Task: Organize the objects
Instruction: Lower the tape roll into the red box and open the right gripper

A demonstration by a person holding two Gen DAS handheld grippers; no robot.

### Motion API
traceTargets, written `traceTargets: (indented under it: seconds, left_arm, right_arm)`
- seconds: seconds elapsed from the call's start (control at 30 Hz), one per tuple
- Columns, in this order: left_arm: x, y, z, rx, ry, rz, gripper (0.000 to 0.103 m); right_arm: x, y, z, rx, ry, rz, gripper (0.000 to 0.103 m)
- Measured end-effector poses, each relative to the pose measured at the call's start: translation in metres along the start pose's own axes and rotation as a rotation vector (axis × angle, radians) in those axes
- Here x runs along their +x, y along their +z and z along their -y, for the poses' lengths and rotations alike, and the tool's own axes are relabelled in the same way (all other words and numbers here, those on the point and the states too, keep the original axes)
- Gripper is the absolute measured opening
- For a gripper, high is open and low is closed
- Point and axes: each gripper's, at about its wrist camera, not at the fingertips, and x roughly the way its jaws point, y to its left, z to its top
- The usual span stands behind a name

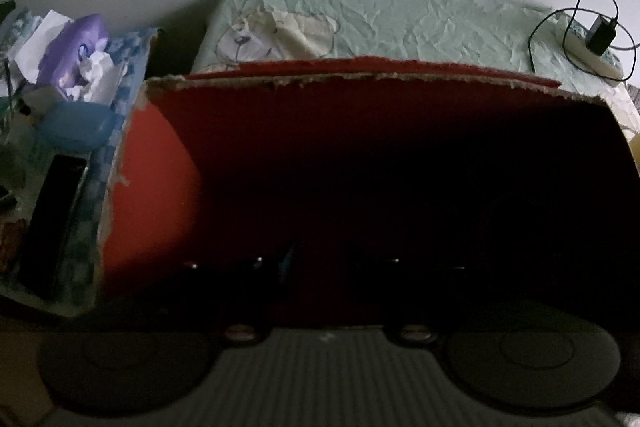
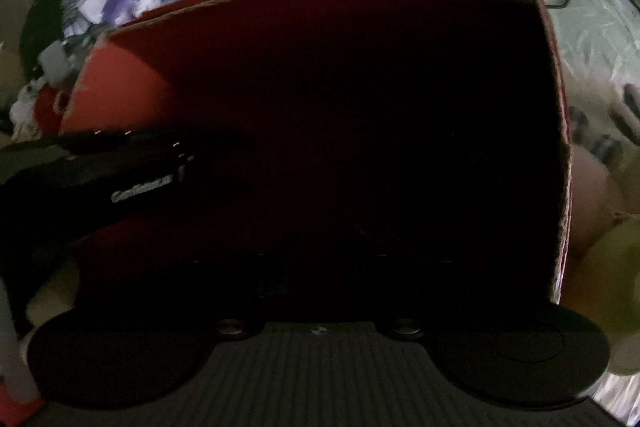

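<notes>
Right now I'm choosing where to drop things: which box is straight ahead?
The red box, its open mouth filling the centre of both views; the blue checkered box sits to its left, stuffed with papers.

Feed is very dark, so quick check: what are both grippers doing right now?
Left gripper: reaching into the red box; fingers lost in shadow, cannot tell open or closed.
Right gripper: also pointed into the box; fingers too dark to see, cannot tell.

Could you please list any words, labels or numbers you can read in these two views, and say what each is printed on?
White lettering on the black device reaching in from the left of the right wrist view: blurred, perhaps starting "Gen", not surely readable.
Red cardboard box: no print visible.
Charger on the bed: no readable label.
</notes>
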Motion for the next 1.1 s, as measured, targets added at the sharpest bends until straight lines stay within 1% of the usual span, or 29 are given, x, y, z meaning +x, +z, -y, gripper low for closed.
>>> traceTargets:
  seconds: [0.1,0.17,0.37,0.47,0.6,0.7,0.83,0.97,1.1]
  left_arm:
    - [0.001,-0.001,0.003,0.018,0.016,0.000,0.029]
    - [0.000,-0.001,0.003,0.020,0.018,0.003,0.030]
    - [0.000,-0.002,0.003,0.032,0.034,0.015,0.031]
    - [-0.001,-0.002,0.005,0.042,0.043,0.020,0.034]
    - [-0.001,-0.002,0.006,0.046,0.050,0.022,0.034]
    - [-0.001,-0.002,0.007,0.053,0.060,0.027,0.034]
    - [-0.002,-0.002,0.009,0.068,0.078,0.039,0.034]
    - [-0.005,-0.003,0.009,0.070,0.093,0.061,0.034]
    - [-0.007,-0.004,0.011,0.070,0.128,0.077,0.034]
  right_arm:
    - [0.001,-0.003,-0.005,-0.003,-0.053,0.046,0.028]
    - [0.000,-0.001,-0.002,0.021,-0.066,0.081,0.028]
    - [-0.002,0.000,0.001,0.105,-0.087,0.150,0.027]
    - [0.001,0.003,0.004,0.126,-0.078,0.150,0.027]
    - [0.001,0.004,0.004,0.119,-0.068,0.153,0.028]
    - [-0.004,0.001,0.005,0.105,-0.041,0.177,0.028]
    - [-0.015,-0.006,0.003,0.068,-0.047,0.213,0.028]
    - [-0.028,-0.016,0.007,0.063,-0.009,0.241,0.028]
    - [-0.039,-0.024,0.006,0.053,-0.003,0.267,0.028]
